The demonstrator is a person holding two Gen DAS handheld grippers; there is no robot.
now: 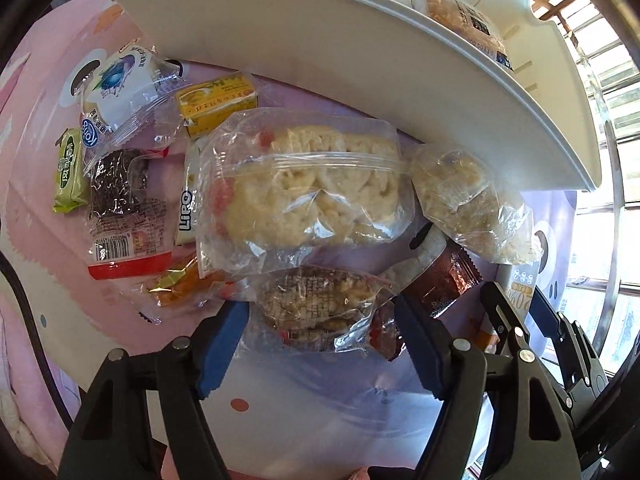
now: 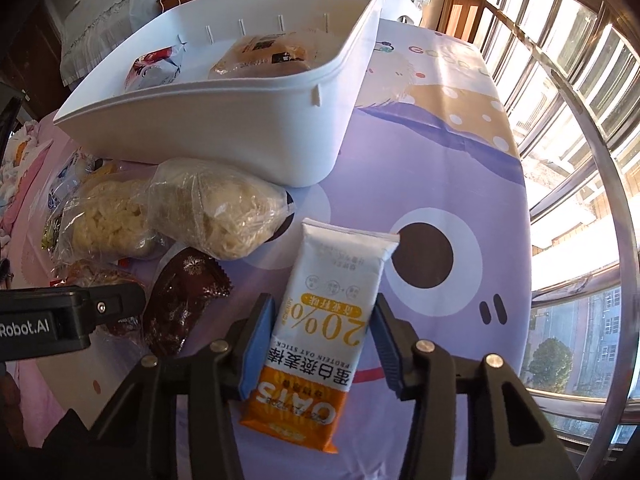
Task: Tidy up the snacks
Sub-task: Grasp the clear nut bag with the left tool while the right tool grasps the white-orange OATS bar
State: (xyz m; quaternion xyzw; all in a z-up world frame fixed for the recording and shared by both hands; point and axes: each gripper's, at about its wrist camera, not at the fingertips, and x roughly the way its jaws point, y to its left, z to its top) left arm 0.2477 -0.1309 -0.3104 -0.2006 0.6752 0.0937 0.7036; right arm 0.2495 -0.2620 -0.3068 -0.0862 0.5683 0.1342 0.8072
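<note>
a white bin point(image 2: 224, 120) is sitting on the table point(image 2: 440, 184), holding a bread packet point(image 2: 260, 60) and a red-and-white packet point(image 2: 154, 68). my right hand-held gripper point(image 2: 320, 344) is clamping an oat bar point(image 2: 324, 320); my left hand-held gripper point(image 1: 320, 340) is standing apart around a brown snack bag point(image 1: 316, 300).

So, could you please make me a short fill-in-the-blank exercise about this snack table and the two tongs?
1. The right tongs close around a white and orange ____ stick packet.
2. The left tongs stand open around a clear bag of ____ crackers.
3. The white plastic ____ already holds two snacks.
4. The dark red foil packet with snowflakes lies on the ____ cartoon tablecloth.

Missing words: oat; brown; bin; purple
</note>
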